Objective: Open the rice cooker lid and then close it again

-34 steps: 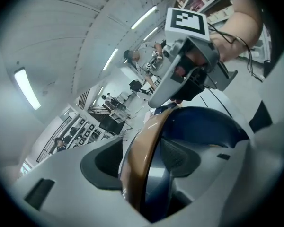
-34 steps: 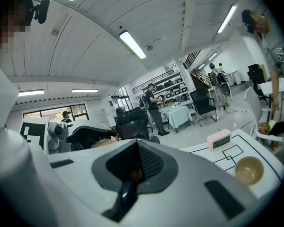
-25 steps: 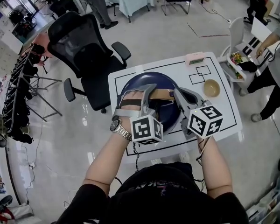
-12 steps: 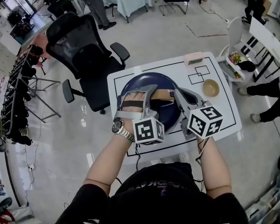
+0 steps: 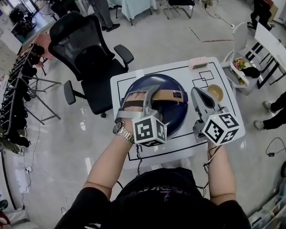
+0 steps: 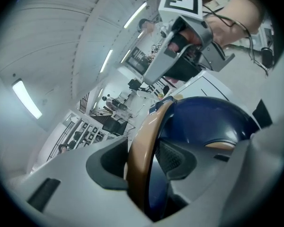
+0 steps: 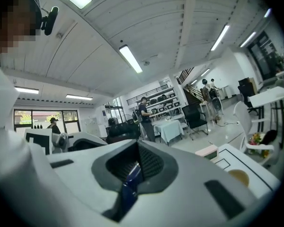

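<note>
Gripping the tan handle [image 6: 143,164] of the dark blue rice cooker [image 5: 170,112], the left tool [image 5: 151,93] keeps its jaws narrow, with one pad on each side of the handle; they have just been closing on it. The rice cooker stands in the middle of the white worktop [image 5: 207,75], and its domed lid looks closed. The right tool [image 5: 198,92] is just right of the rice cooker and apart from it, its jaws together with nothing between them. A small tan bowl [image 5: 216,90] sits further right of the rice cooker.
</note>
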Demonstrator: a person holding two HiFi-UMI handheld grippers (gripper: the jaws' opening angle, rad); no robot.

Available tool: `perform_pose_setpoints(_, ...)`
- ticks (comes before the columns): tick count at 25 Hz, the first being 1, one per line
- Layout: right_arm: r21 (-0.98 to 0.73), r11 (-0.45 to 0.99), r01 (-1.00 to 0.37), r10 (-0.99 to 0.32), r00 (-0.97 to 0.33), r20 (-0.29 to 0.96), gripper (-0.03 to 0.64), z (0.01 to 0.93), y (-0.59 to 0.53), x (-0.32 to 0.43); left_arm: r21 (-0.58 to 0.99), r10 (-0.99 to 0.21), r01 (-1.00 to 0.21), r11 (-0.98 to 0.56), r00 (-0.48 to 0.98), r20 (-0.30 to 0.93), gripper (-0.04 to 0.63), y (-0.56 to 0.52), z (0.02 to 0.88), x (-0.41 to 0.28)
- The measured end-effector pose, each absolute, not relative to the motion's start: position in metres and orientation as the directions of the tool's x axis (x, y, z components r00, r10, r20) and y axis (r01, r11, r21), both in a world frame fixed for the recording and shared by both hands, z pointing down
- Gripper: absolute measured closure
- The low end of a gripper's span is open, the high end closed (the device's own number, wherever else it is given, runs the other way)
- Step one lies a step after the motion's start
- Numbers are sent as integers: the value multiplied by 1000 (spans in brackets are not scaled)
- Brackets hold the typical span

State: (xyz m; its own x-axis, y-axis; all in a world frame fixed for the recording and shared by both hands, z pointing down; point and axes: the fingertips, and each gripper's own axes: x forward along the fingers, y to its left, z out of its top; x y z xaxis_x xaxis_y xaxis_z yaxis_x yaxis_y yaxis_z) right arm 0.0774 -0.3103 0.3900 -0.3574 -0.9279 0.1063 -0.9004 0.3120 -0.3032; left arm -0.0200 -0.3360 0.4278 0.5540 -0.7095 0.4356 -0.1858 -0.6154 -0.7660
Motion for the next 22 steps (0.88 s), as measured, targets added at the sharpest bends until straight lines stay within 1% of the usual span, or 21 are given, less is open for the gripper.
perform_pose_setpoints(7,-280,289,-916,-947,-316,57,615,367,-306,92,-699,-698,-298,-650,597,395,416,-338,402,-38)
perform_pose_setpoints(14,-258,297,-920,-950,-311,16,615,350,-307,88,-572,-705,-467,-674,638,309,420,-346,366,-79)
perform_pose_setpoints(22,-241,367,-898,-926,-378,-2,615,333,-322,52,-398,-725,-620,-677,655,212,425,-356,339,-136)
